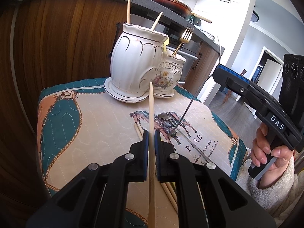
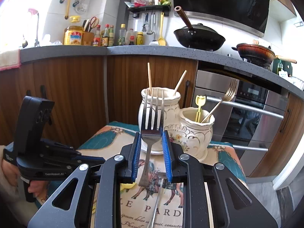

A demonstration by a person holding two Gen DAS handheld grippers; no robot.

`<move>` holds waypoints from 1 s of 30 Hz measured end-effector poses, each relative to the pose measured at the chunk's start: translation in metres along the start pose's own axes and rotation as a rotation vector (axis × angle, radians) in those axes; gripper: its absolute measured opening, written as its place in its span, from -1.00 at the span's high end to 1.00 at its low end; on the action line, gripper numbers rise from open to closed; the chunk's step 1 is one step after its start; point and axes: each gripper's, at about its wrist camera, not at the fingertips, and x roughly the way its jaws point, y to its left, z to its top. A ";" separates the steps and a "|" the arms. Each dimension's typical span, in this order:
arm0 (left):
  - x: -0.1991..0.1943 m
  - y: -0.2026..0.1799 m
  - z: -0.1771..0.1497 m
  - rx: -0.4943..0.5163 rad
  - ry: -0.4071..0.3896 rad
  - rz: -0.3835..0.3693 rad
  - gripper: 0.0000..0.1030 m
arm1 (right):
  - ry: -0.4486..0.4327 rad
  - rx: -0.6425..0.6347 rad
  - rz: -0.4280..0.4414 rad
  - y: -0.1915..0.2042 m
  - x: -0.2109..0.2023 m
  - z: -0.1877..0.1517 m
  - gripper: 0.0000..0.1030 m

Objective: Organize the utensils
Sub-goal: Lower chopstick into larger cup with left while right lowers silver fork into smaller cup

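My left gripper [image 1: 151, 134] is shut on a wooden chopstick [image 1: 151, 104] whose tip points at the white ceramic double holder [image 1: 136, 60]. The holder's tall pot [image 2: 159, 110] has two chopsticks in it. Its small pot [image 2: 197, 133] contains a gold fork [image 2: 226, 96] and a yellow pick [image 2: 200, 104]. My right gripper [image 2: 152, 152] is shut on the head of a silver fork [image 2: 152, 133], tines up, in front of the tall pot. Seen from the left wrist, the right gripper [image 1: 220, 74] hovers right of the holder. More chopsticks [image 1: 138, 131] and silver cutlery [image 2: 157, 199] lie on the horse-print cloth [image 1: 95, 114].
Wooden cabinet fronts [image 1: 66, 47] stand close behind the cloth. A grey counter [image 2: 133, 50] carries a black wok [image 2: 199, 36] and bottles. An oven [image 2: 247, 114] is at the right. The left gripper [image 2: 95, 160] sits low at the left. The cloth drops off to floor [image 1: 237, 102] on the right.
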 end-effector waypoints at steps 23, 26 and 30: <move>-0.044 -0.017 0.061 0.051 -0.233 -0.026 0.88 | -0.093 0.011 -0.047 -0.012 -0.016 0.043 0.54; -0.047 -0.022 0.089 0.070 -0.307 -0.042 0.88 | -0.110 0.013 -0.060 -0.019 -0.014 0.057 0.54; -0.042 -0.023 0.128 0.051 -0.378 -0.082 0.88 | -0.125 0.010 -0.090 -0.031 -0.006 0.079 0.54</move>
